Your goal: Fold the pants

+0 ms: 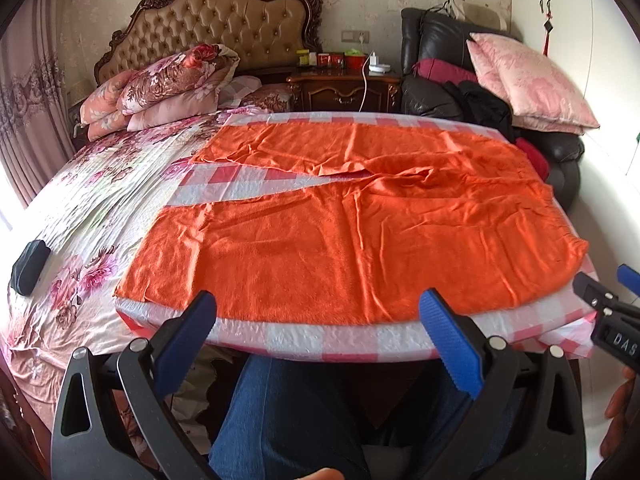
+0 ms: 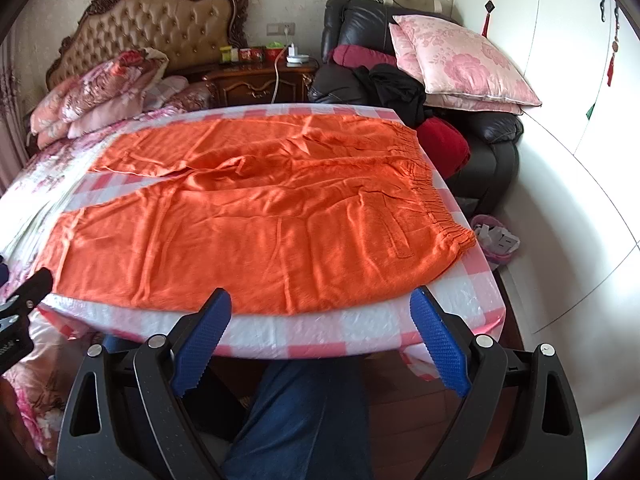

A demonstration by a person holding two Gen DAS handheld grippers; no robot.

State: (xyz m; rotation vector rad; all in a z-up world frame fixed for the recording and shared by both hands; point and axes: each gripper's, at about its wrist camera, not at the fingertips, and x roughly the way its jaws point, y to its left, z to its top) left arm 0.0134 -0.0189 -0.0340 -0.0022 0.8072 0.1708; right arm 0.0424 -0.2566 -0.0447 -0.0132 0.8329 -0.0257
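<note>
Nearest the lens we saw a leg in blue jeans (image 1: 280, 420) below both tools. Our left gripper (image 1: 320, 312) had its jaws spread wide, holding nothing, blue pads (image 1: 188, 344) just short of the board's near edge. Our right gripper (image 2: 324, 308) was the same: jaws wide, empty, tips over the checked cloth (image 2: 320, 332), not touching the fabric as far as we could tell. We had the orange pants (image 1: 360, 240) lying flat and unfolded on that pink-and-white cloth, waistband (image 2: 436, 208) to the right, both legs running left, a gap between them. Behind, we saw the bed (image 1: 100, 184) and a black armchair (image 2: 492, 144).
</note>
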